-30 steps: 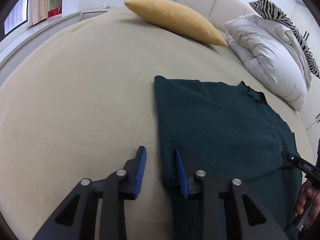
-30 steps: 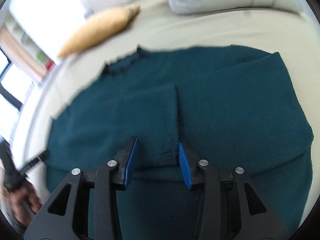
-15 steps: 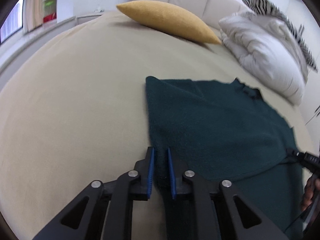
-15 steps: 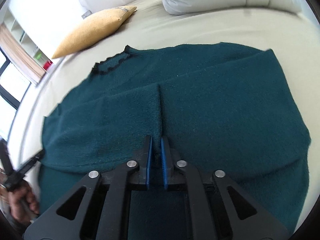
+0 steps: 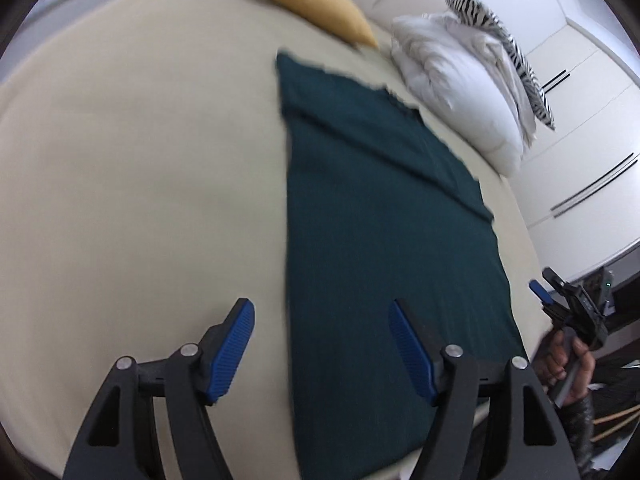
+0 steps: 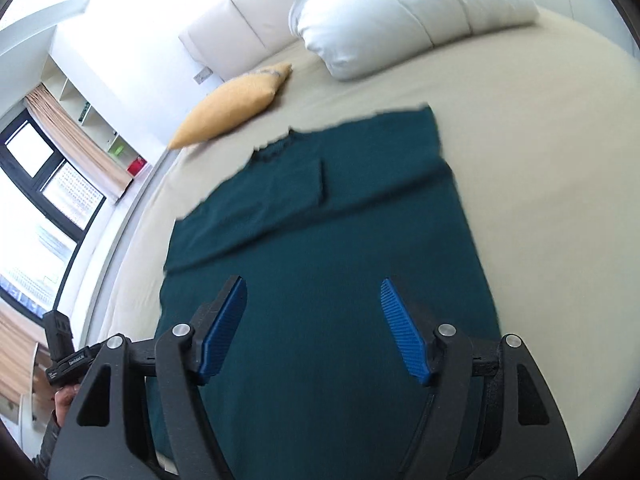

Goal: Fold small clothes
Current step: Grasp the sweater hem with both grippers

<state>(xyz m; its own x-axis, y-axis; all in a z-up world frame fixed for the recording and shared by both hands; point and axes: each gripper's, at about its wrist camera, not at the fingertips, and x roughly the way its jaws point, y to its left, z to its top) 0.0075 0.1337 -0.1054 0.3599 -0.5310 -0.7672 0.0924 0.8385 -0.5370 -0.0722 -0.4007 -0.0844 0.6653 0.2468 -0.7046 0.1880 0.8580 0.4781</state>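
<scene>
A dark teal sweater (image 5: 384,240) lies flat on the beige bed (image 5: 140,168), both sleeves folded in across its chest, neckline toward the pillows. It also shows in the right wrist view (image 6: 328,240). My left gripper (image 5: 322,344) is open and empty, raised above the sweater's left edge near the hem. My right gripper (image 6: 312,324) is open and empty, raised above the sweater's lower half. The right gripper also shows at the right edge of the left wrist view (image 5: 568,308).
A mustard cushion (image 5: 316,4) lies at the head of the bed, also in the right wrist view (image 6: 236,108). White pillows (image 5: 464,88) and a zebra-print one (image 5: 504,44) are piled beside it. White wardrobe doors (image 5: 584,152) stand to the right. A window (image 6: 44,184) is at left.
Both grippers were shut on the sweater's folded sleeve edges half a second ago. Now both have opened, let go and pulled back and up, toward the hem.
</scene>
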